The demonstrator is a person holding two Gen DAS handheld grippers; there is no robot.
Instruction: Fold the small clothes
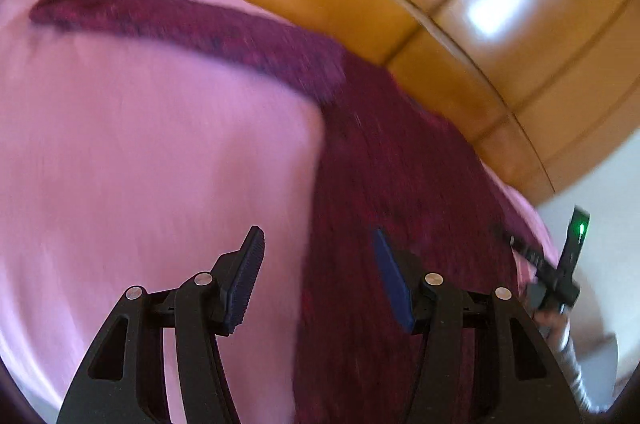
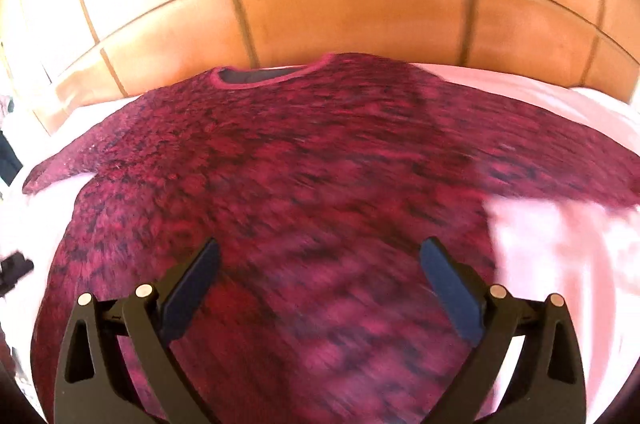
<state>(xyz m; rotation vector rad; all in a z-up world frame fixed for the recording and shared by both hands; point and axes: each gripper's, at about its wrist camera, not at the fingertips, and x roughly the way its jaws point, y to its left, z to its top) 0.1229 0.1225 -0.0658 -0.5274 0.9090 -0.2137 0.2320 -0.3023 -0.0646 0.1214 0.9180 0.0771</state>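
Place: a home bedroom is indicated.
Evidence: pink bedsheet (image 1: 140, 144) spread on a bed; padded tan headboard (image 2: 340, 12) behind it.

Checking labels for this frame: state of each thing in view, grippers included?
sweater: spread flat on the sheet, neckline at the far side, both sleeves out to the sides, no fold made.
pink sheet: lying smooth under the sweater.
left gripper: open, nothing between its fingers, above the sweater's edge.
right gripper: open, nothing held, above the sweater's body.
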